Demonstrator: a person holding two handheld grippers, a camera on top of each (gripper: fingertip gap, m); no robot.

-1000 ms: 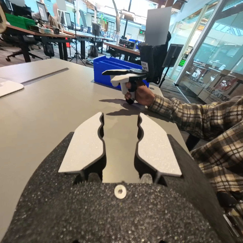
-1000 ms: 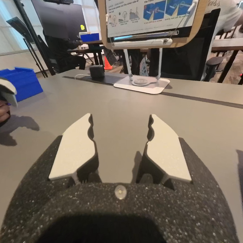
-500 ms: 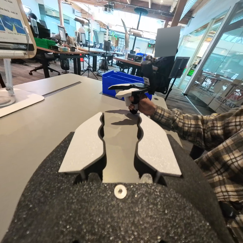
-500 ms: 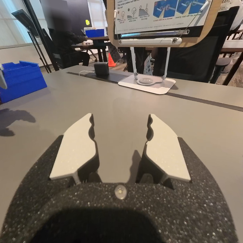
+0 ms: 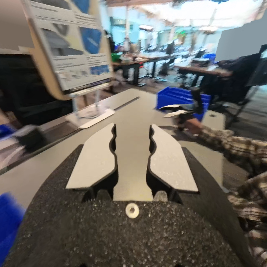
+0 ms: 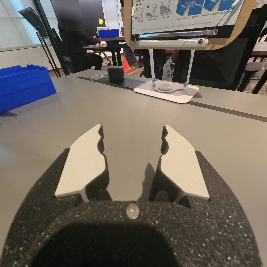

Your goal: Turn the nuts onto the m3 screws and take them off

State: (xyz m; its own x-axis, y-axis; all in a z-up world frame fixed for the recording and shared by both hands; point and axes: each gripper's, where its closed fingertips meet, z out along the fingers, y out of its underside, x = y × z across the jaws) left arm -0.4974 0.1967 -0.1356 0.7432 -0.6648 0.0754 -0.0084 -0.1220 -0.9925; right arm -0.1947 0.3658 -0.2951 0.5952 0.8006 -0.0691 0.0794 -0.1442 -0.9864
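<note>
Two hand-held grippers are over one broad grey matte table [image 6: 130, 115], and neither carries anything. No nuts or M3 screws show in either view; they may lie in a bin or out of sight, and I cannot tell which, so their heading and long axis cannot be read.

Largest after the table is the wood-framed instruction board on its white metal stand [image 6: 180, 21], at about 1 o'clock in the right wrist view, its flat base plate [image 6: 166, 92] resting on the tabletop. Next is the blue plastic parts bin [image 6: 24, 85] at 10 o'clock, well apart from the fingers. A small dark cube-shaped box with a white cable [image 6: 115, 73] sits at 12 o'clock on a dark strip.

The right gripper [image 6: 132, 128] is released, its white fingers spread wide with bare table between them. The left gripper [image 5: 132, 127] is likewise released, with a narrower gap and nothing in it. The left wrist view is motion-blurred; at 2 o'clock it shows the other gripper, held in a hand [image 5: 192, 127] with a plaid sleeve.

By judgement, such hardware is tiny, light, hard and slippery, and rolls easily. A screw is best pinched across the shank near the head, a nut across opposite flats, with thread axes lined up before turning.
</note>
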